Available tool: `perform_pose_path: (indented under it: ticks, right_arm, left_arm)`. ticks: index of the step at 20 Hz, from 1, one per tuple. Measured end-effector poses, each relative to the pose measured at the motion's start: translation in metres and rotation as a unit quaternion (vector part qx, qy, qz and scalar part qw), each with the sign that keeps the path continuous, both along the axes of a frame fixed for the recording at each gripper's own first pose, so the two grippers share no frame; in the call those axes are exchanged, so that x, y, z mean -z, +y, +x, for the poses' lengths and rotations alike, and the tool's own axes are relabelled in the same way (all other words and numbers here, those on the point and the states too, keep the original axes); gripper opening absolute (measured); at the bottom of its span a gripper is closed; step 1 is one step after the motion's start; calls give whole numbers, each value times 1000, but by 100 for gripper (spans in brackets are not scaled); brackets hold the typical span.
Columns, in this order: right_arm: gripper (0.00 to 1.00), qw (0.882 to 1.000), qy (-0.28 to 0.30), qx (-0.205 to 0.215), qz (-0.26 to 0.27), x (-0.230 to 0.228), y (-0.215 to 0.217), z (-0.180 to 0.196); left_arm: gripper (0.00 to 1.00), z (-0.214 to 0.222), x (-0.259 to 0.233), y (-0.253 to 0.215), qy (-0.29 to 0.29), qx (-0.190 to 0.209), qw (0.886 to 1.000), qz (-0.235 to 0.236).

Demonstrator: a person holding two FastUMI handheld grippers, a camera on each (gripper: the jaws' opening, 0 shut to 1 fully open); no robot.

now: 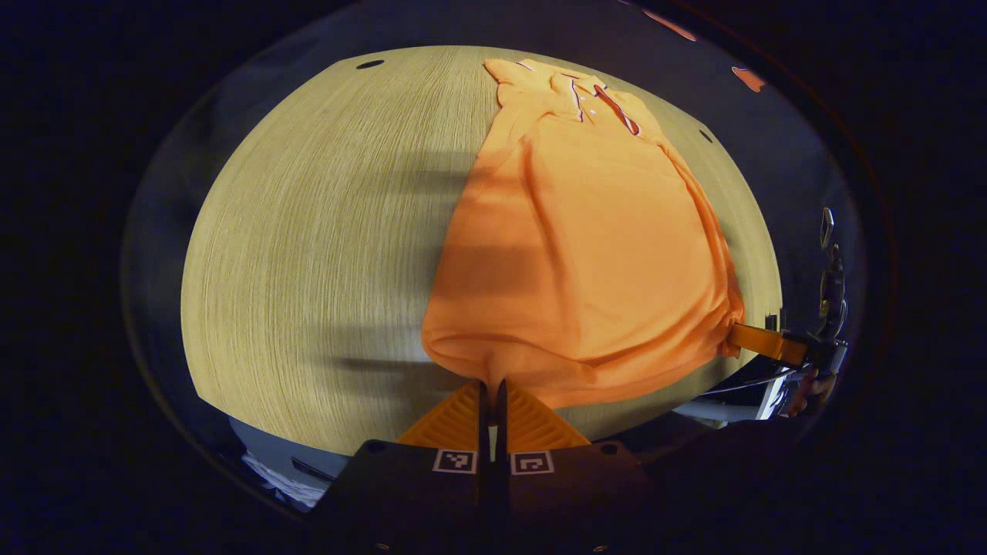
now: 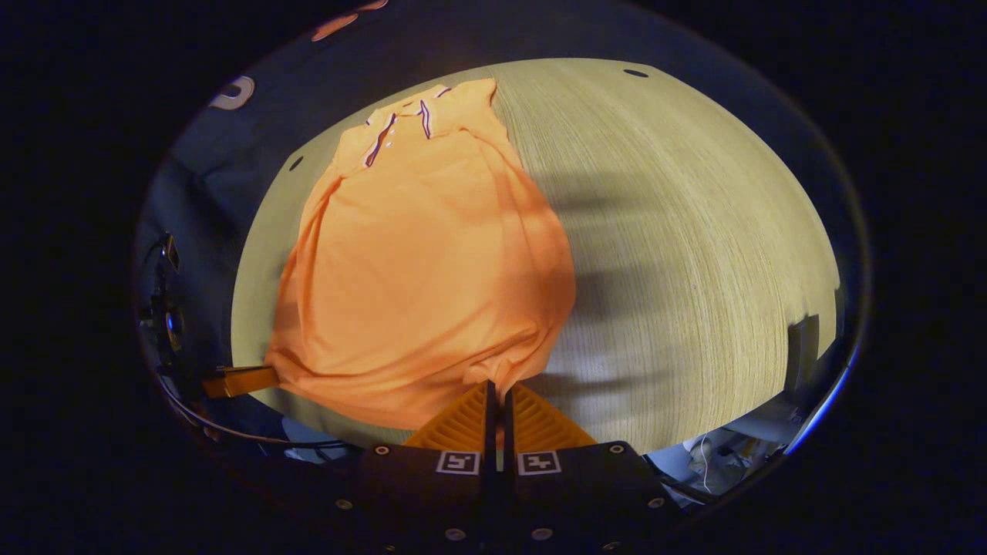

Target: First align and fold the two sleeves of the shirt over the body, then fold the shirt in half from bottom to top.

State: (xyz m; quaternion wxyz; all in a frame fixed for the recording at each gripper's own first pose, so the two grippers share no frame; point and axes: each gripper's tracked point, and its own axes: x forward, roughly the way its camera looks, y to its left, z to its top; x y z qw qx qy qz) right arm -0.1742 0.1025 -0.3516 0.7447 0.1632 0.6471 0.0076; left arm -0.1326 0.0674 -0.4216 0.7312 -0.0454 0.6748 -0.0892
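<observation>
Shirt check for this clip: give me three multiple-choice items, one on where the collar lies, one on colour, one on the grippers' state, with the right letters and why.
1. Where does the collar of the shirt lie?
A. At the table's far end from the grippers
B. Right at the grippers
C. Hanging off the table

2. What colour is the shirt?
A. Blue
B. Orange
C. White

3. What are the left gripper and right gripper doing?
A. Both open above the table
B. One open, one shut
C. Both shut on the shirt's bottom hem

Answers: 1 A, the collar and placket sit at the far end in both views. 2 B, the cloth is plain orange. 3 C, each pair of fingers pinches a bunched hem corner.
</observation>
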Motion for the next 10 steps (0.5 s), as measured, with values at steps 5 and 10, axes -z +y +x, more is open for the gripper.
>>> perform_pose_path:
  ticks: [5, 10]
  right_arm:
    - [4, 999, -36, 6, -13, -26, -3, 29]
    - [4, 998, -60, -3, -34, -46, -9, 54]
  left_arm:
    - [1, 26, -18, -8, -25, 13, 999, -29]
    - [1, 54, -35, -19, -45, 45, 997, -52]
